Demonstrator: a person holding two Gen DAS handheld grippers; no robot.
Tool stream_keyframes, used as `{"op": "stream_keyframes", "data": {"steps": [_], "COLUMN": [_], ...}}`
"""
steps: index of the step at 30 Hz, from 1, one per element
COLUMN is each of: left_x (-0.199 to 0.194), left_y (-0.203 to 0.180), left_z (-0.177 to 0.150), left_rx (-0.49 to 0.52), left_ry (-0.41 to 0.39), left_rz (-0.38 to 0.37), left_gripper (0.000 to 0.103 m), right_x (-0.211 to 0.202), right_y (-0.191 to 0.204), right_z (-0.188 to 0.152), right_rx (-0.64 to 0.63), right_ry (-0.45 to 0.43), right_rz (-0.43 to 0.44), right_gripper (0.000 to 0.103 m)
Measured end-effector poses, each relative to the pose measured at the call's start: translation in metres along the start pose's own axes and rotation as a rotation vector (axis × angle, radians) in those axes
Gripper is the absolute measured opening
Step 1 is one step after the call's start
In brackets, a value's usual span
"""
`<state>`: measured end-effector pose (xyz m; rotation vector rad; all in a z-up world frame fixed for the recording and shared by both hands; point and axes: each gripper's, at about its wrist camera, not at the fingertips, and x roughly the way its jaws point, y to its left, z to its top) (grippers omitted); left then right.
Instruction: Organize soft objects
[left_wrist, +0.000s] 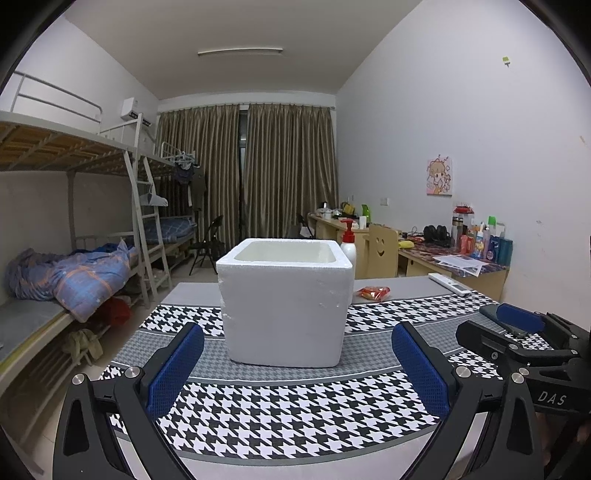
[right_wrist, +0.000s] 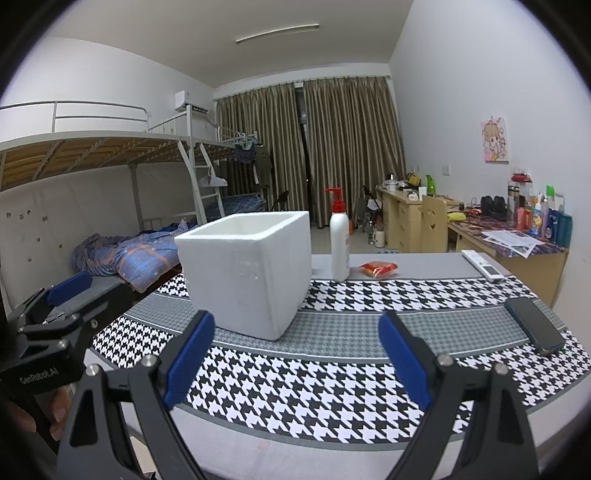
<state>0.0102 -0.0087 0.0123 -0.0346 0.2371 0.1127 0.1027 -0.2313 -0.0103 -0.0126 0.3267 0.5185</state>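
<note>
Level above the table, left gripper (left_wrist: 297, 352) and right gripper (right_wrist: 297, 341) gape, facing foam box (left_wrist: 286, 302)

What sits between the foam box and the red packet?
The white pump bottle stands between the foam box and the red packet, clearest in the right wrist view.

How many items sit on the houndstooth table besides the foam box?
4. A pump bottle just right of the foam box, a red packet further right, a white remote at the far right edge, a dark phone nearer. More may hide behind the box.
</note>
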Motion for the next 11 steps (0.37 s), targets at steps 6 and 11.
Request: {"op": "stream_keyframes", "data": {"steps": [6,11], "left_x": [0.0019,0.0016], "left_y": [-0.0002,-0.0006], "left_z": [-0.0012,-0.0007], "left_rx": [-0.002,-0.002], "left_ry": [0.007,0.005], "left_rz": [-0.004,0.000], "left_gripper": [0.102,0.102], "right_x": [0.0024,0.0023], "right_y": [-0.0014,-0.0013], "right_z": [-0.0001,-0.0011], "right_rx": [0.007,0.004], "right_ry": [0.005,0.005], "right_rz": [-0.004,-0.003], "right_gripper": [0.093,0.093]}}
